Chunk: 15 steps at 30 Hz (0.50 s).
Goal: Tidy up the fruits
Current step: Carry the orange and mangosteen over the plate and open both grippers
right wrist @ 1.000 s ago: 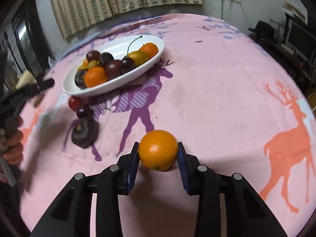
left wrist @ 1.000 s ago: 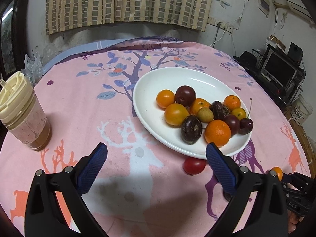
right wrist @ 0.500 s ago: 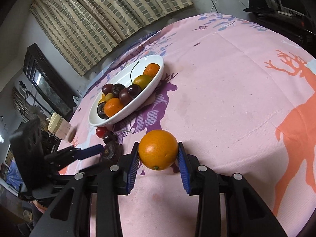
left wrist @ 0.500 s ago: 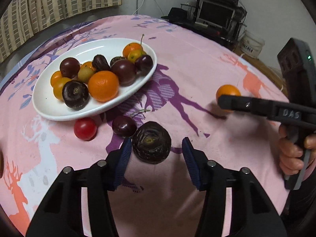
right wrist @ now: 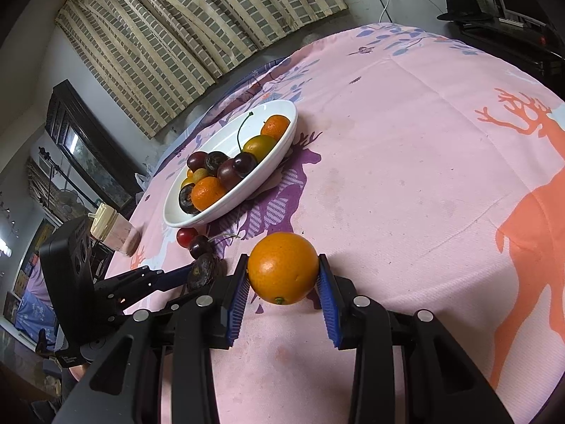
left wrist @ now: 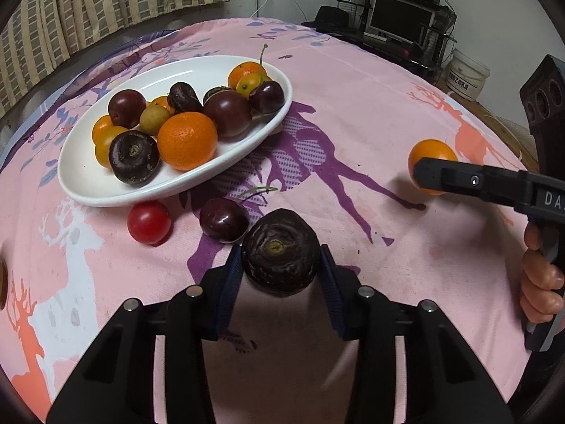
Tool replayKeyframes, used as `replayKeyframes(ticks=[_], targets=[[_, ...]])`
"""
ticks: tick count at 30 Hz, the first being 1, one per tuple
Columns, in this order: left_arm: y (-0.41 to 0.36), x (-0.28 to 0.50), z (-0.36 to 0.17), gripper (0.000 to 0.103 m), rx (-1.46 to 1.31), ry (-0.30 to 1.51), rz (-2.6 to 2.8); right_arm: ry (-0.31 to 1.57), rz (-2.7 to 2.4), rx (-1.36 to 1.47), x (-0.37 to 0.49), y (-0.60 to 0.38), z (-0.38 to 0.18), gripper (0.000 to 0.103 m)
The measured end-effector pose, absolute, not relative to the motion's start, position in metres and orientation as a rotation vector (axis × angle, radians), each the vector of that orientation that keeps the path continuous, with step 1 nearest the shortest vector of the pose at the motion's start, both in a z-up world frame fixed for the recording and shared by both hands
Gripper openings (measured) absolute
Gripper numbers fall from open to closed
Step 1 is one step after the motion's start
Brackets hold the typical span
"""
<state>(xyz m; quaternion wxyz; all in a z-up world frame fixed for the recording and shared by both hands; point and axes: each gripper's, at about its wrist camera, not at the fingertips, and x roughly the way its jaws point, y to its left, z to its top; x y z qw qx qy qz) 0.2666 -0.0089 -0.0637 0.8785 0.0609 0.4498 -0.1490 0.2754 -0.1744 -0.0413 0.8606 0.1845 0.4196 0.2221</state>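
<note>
A white oval plate holds several oranges, plums and dark fruits. My left gripper is shut on a wrinkled dark purple fruit just in front of the plate; the same fruit shows in the right wrist view. A dark cherry and a red cherry tomato lie on the cloth beside it. My right gripper is shut on an orange, held over the cloth to the right of the plate.
A pink tablecloth with deer prints covers the round table. A lidded cup stands left of the plate. A curtain, wall sockets and a TV stand lie beyond the far edge.
My left gripper swung from facing the plate to the dark purple fruit and closed on it. My right gripper kept hold of the orange and rose with it.
</note>
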Motion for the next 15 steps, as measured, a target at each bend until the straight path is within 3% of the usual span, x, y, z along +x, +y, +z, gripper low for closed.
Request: replayKeyframes(ticks=[8, 15], targets=[[0.014, 0.263, -0.013, 0.042, -0.01, 0.804, -0.358, 0.792, 0.516, 0.285, 0.274, -0.146, -0.012, 0.038], [0.073, 0.338, 0.018, 0.042, -0.168, 0.732, -0.171, 0.654, 0.5, 0.23, 0.336, -0.093, 0.026, 0.038]])
